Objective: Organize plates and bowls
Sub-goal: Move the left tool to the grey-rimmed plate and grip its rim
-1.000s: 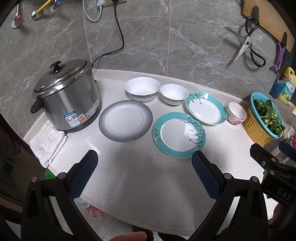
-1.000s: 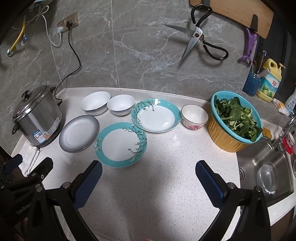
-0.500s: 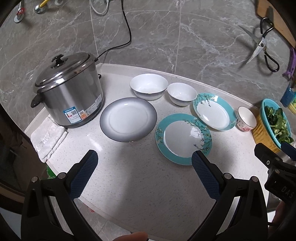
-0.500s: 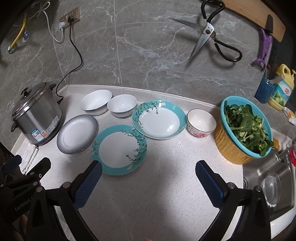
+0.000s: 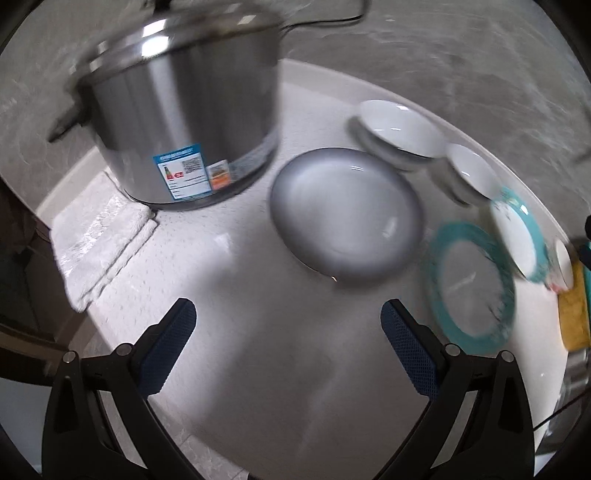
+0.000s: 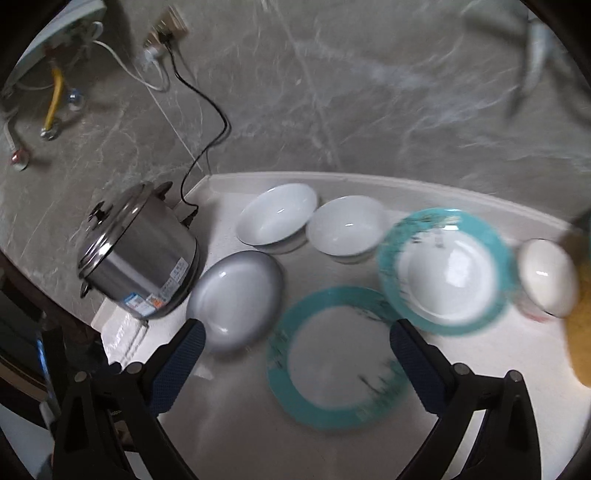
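A grey-rimmed plate (image 5: pixel 345 212) (image 6: pixel 236 299) lies on the white counter. Right of it lie two teal-rimmed plates, the near one (image 5: pixel 471 286) (image 6: pixel 341 356) flat, the far one (image 5: pixel 519 234) (image 6: pixel 445 271) deeper. Behind stand a large white bowl (image 5: pixel 400 131) (image 6: pixel 277 218) and a smaller white bowl (image 5: pixel 469 173) (image 6: pixel 347 229). A small flowered bowl (image 6: pixel 546 278) sits far right. My left gripper (image 5: pixel 288 334) hovers open just in front of the grey plate. My right gripper (image 6: pixel 297 350) hangs open over the near teal plate. Both views are blurred.
A steel rice cooker (image 5: pixel 181 110) (image 6: pixel 136 258) stands at the back left, its cord running to a wall socket (image 6: pixel 166 31). A white folded cloth (image 5: pixel 96 236) lies in front of it. A yellow basket (image 5: pixel 574 317) sits at the right edge.
Both grippers have swung left and closer to the counter. The left now faces the grey plate and cooker; the right now sits over the near teal plate. Dishes have not moved.
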Demonstrator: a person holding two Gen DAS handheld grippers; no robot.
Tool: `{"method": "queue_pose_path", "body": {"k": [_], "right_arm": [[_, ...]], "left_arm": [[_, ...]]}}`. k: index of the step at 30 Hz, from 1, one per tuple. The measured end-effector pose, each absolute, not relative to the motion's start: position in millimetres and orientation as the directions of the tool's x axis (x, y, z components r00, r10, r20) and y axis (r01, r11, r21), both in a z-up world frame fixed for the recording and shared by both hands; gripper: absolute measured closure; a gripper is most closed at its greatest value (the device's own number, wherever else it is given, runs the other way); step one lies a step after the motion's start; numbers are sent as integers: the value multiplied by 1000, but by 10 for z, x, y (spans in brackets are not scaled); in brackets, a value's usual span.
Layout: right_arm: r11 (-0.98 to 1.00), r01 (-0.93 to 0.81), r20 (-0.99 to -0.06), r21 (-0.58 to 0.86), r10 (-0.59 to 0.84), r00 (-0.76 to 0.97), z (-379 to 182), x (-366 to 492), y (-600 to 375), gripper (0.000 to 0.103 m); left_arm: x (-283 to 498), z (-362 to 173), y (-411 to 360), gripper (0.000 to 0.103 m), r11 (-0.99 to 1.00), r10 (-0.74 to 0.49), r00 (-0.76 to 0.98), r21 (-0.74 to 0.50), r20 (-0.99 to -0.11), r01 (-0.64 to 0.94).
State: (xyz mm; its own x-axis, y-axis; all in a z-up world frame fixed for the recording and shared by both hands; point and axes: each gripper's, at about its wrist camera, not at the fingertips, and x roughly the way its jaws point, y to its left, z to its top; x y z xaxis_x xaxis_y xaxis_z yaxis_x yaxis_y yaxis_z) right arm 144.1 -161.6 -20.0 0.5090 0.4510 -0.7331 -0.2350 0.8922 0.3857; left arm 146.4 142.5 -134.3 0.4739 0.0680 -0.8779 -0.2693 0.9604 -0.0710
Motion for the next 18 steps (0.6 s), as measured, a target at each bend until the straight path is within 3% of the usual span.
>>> {"method": "queue_pose_path", "body": {"k": [4,6,8,9,11,18], "right_arm": [[873,-234,-760,427,487,431,-458,1922,-1227,9],[865,-239,-775,440,501,385,-620,2122,-1044,13],[860,-256,-790,442,508,342,-797,2227,-912,28],[863,-258,-807,435,501,313,-892,2286,-850,37],[866,-256,-829,429,491,269,-1056,2396,-764,44],[838,-278,-828,469,527,192,-1326,2585,-566,45]], "left_arm": [[1808,-1564,1845,8,958,-35,491,-169,-871,-232],[1985,-1702,1939,18,962,-74,468,-187,-881,-199],[2130,-1847,1990,41,960,-127,434,-220,-892,-171],[2191,-1931,2020,45,955,-161,414,-247,-896,-163],[2252,-2061,2062,53,940,-220,393,-301,-893,-158],[2446,-2252,2190,54,923,-253,385,-340,-888,-177]]}}
